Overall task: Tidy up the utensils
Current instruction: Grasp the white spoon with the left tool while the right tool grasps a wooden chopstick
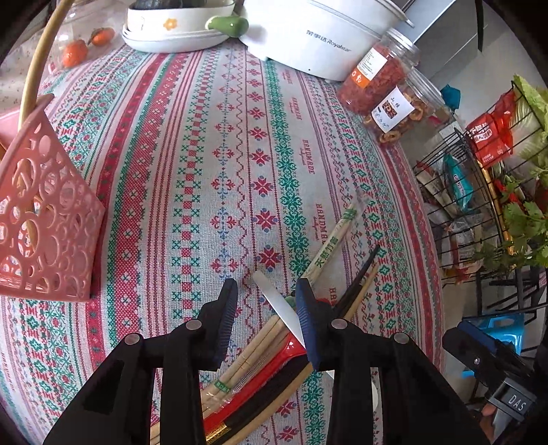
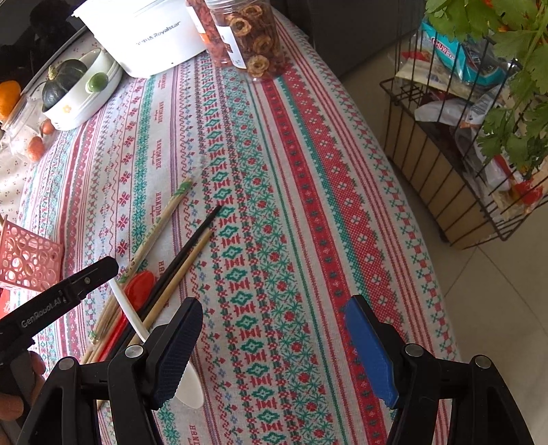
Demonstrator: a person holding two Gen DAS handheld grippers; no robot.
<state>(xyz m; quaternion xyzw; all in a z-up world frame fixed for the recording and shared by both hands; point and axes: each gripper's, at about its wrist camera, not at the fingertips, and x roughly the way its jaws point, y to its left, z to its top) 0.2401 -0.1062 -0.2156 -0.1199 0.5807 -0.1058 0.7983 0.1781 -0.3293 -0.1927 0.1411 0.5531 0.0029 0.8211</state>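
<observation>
A pile of utensils lies on the patterned tablecloth: a white spoon, a red spoon, bamboo chopsticks, a wrapped pair of chopsticks and black chopsticks. My left gripper is open and hovers just above the pile, with the white spoon handle between its fingers. The pink perforated holder stands at the left. In the right wrist view the pile shows at the left, with the white spoon and red spoon. My right gripper is open and empty over bare cloth, right of the pile.
At the table's far end stand a white Royalstar pot, two jars of dried fruit, a white dish and tangerines. A black wire rack with snacks and greens stands on the floor, right of the table edge.
</observation>
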